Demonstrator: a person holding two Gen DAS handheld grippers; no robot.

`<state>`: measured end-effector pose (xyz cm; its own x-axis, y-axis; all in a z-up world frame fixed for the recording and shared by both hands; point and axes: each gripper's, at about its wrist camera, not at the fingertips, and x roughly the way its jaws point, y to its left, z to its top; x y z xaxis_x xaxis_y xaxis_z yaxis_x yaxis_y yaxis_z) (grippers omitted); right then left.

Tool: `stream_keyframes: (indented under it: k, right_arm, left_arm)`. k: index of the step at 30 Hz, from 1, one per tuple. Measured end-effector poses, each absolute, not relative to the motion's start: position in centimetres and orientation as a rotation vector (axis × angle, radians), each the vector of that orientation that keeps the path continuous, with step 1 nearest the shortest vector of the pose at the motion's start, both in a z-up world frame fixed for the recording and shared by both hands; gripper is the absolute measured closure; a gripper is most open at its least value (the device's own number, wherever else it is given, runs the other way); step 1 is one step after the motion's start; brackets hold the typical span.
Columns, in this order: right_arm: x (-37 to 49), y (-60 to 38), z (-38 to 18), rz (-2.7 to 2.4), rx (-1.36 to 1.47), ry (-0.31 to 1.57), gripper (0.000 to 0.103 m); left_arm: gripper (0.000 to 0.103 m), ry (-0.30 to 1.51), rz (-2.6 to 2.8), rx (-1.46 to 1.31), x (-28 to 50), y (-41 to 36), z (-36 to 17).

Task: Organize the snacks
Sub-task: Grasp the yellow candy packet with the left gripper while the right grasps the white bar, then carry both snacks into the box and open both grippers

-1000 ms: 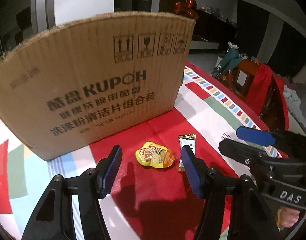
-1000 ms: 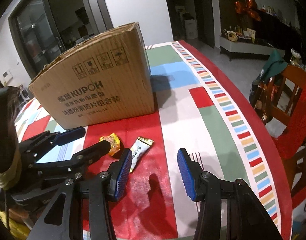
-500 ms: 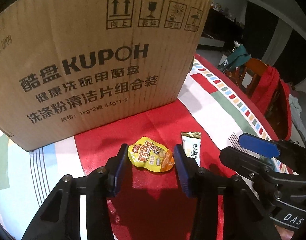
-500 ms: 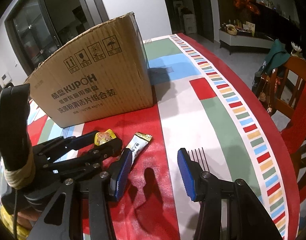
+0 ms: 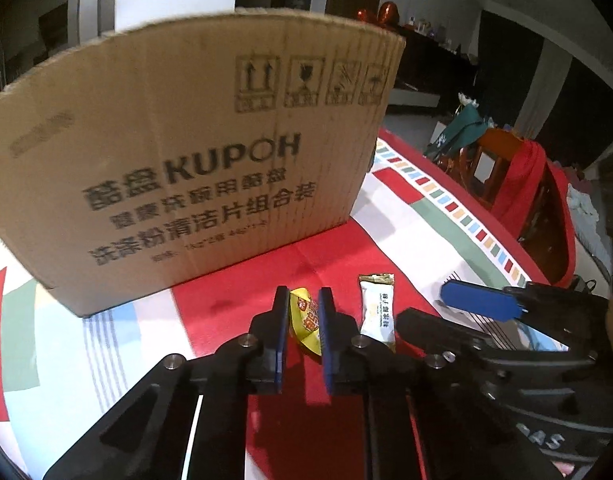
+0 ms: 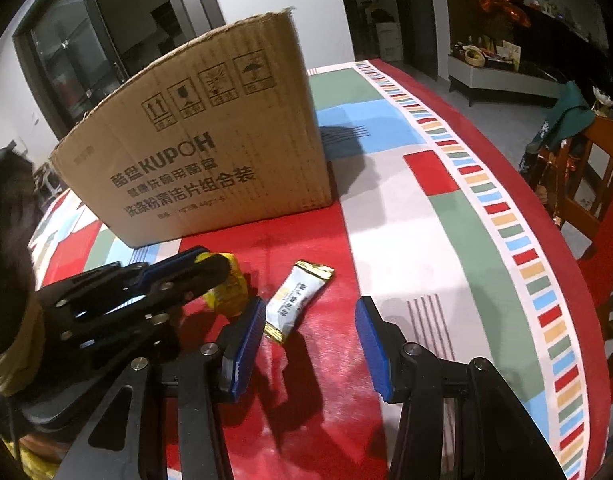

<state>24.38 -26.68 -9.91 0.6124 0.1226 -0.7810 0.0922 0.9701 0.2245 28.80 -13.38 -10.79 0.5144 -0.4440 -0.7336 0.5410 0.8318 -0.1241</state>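
Note:
My left gripper [image 5: 303,312] is shut on a yellow snack pouch [image 5: 306,320], squeezed between its blue pads just above the red tablecloth. The pouch [image 6: 228,290] and the left gripper [image 6: 210,264] also show in the right wrist view. A white snack bar with gold ends [image 5: 377,312] lies flat on the cloth just right of the pouch; it also shows in the right wrist view [image 6: 296,300]. My right gripper [image 6: 310,326] is open and empty, low over the cloth, with the bar next to its left pad. A tall cardboard box [image 5: 194,152] printed KUPOH stands behind the snacks.
The round table [image 6: 458,216] wears a cloth of red, green, blue and white blocks with a striped border. A wooden chair [image 6: 582,168] draped with red and green cloth stands off the table's right edge. The box [image 6: 210,148] blocks the far left.
My left gripper has closed on the yellow pouch, which now stands on edge between the pads. It has drawn back a little from the box. The right gripper stays open near the bar.

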Motion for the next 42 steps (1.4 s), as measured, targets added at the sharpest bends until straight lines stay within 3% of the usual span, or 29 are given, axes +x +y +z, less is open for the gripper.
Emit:
stream_keyframes:
  k: [10, 15, 17, 27, 42]
  right_arm:
    - [25.8, -24.7, -11.1, 0.014, 0.239, 0.96, 0.057]
    - [26.5, -24.0, -11.3, -0.003, 0.209, 0.965, 0.067]
    - [26.8, -23.6, -11.3, -0.023, 0.171, 0.963, 0.08]
    - [25.6, -23.2, -9.8, -0.004, 0.183, 0.932, 0.082]
    - [21.7, -22.1, -1.5, 0.07, 0.188, 0.738, 0.082]
  left_arm:
    - [0.089, 0.814, -0.561, 0.043, 27.9, -9.8, -9.7]
    - [0.089, 0.819, -0.558, 0.014, 28.1, -9.3, -9.8]
    - [0.089, 0.82, -0.555, 0.007, 28.1, -9.1, -9.8]
    - [0.089, 0.803, -0.556, 0.009, 27.2, -8.8, -8.9]
    - [0.089, 0.676, -0.545, 0.014, 24.1, -7.2, -2.7]
